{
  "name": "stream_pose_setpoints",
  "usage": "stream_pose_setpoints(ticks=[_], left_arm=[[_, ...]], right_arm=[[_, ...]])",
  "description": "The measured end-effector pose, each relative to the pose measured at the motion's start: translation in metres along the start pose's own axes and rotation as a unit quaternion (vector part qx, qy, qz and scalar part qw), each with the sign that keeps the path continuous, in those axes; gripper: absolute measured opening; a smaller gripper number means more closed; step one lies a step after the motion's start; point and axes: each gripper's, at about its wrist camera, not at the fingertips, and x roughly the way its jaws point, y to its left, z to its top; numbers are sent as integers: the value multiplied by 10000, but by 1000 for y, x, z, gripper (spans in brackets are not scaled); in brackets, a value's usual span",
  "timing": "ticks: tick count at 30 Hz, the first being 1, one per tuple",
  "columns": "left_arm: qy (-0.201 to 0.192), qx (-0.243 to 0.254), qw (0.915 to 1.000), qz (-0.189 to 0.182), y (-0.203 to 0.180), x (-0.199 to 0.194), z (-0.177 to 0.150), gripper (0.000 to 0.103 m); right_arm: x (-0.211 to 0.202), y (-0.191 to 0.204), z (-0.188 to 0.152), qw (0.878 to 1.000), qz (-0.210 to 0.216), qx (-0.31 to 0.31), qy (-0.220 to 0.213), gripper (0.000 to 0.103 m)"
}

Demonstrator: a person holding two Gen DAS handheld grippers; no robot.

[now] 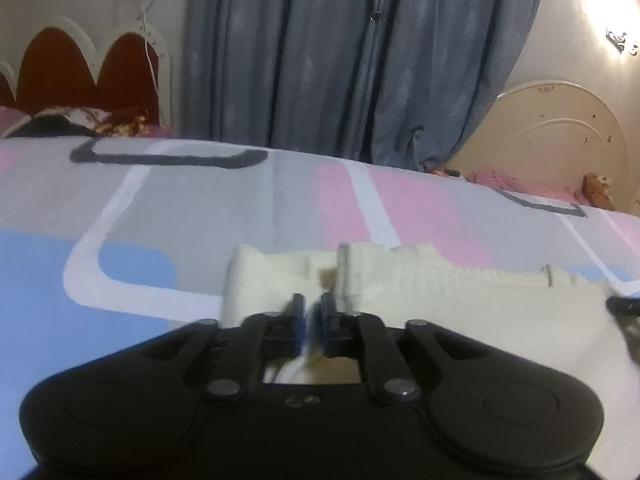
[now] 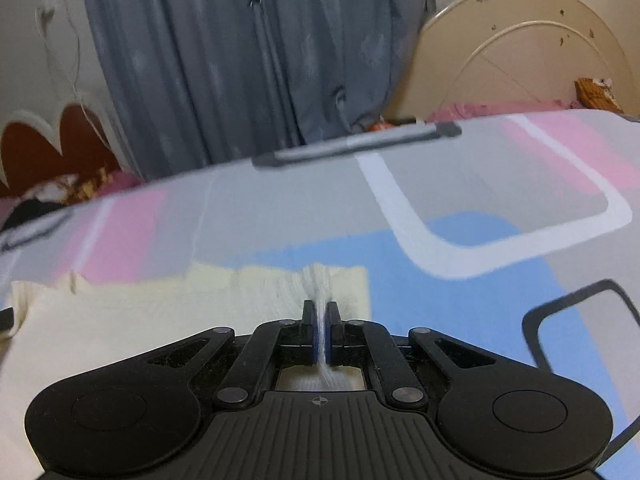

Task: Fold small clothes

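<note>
A small cream knitted garment (image 1: 440, 292) lies on the bed sheet (image 1: 200, 208). My left gripper (image 1: 312, 304) is shut on the garment's left part, with cloth pinched between the fingers. In the right wrist view the same cream garment (image 2: 160, 312) spreads to the left. My right gripper (image 2: 321, 312) is shut on its right edge, and a bunched ridge of cloth rises between the pads. The other gripper's tip shows at the right edge of the left wrist view (image 1: 624, 304).
The sheet (image 2: 480, 208) has pink, blue, grey and white blocks. Blue-grey curtains (image 1: 340, 52) hang behind the bed. A red and white headboard (image 1: 80, 68) is at the left, a cream headboard (image 1: 560, 136) at the right.
</note>
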Motion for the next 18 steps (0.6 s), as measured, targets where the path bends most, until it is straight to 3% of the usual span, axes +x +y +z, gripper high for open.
stream_pose_setpoints(ticks=[2, 4, 8, 13, 15, 18], left_arm=[[-39, -88, 10000, 2, 5, -9, 1, 24], [-132, -236, 9996, 64, 12, -22, 3, 40], [-407, -233, 9988, -172, 12, -52, 5, 42], [-216, 160, 9974, -672, -15, -51, 3, 44], [-54, 182, 9978, -629, -22, -39, -1, 44], [229, 5, 9994, -242, -13, -18, -6, 43]], right_arm=[[-5, -2, 2, 10000, -81, -11, -54, 4], [-17, -4, 4, 9996, -147, 64, -220, 5], [-42, 0, 7, 9988, -11, 46, -478, 6], [-36, 20, 5, 9985, 533, 55, -121, 6], [-26, 26, 1, 9982, 595, 53, 61, 6], [-11, 27, -5, 9991, 379, -1, 212, 6]])
